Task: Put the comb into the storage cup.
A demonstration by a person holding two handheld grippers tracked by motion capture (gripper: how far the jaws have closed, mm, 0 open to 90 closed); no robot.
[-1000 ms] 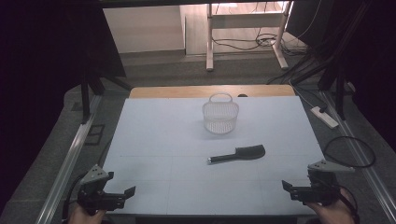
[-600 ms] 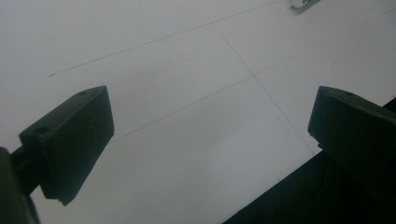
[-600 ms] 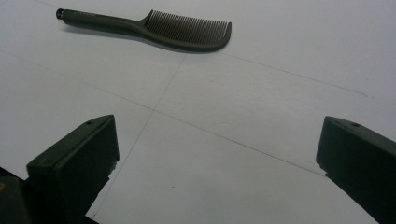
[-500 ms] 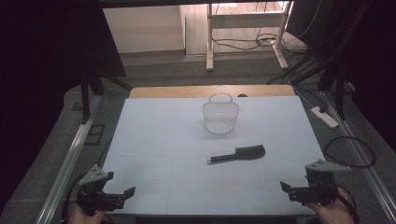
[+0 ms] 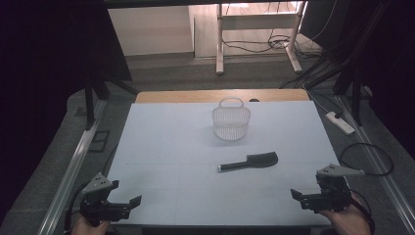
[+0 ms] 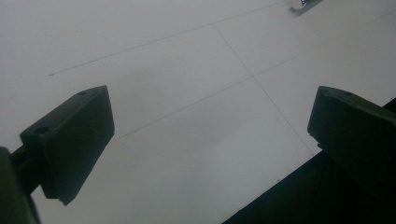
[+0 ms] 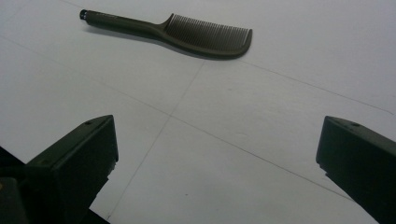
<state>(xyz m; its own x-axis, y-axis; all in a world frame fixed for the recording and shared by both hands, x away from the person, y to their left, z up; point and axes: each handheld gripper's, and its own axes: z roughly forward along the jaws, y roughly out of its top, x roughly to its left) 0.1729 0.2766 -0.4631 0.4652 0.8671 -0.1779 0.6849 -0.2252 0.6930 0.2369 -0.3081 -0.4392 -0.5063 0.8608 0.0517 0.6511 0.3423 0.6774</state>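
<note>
Comb (image 5: 249,161) mid-table; basket (image 5: 231,119) well apart.

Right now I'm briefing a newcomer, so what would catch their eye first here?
A black comb lies flat mid-table, and a clear wire basket stands behind it near the far edge. At the near corners, the left hand-held gripper and the right hand-held gripper are open, holding nothing.

dim, dark surroundings; evenly lit pale table (image 5: 161,147), soft shadows, slightly grainy.
</note>
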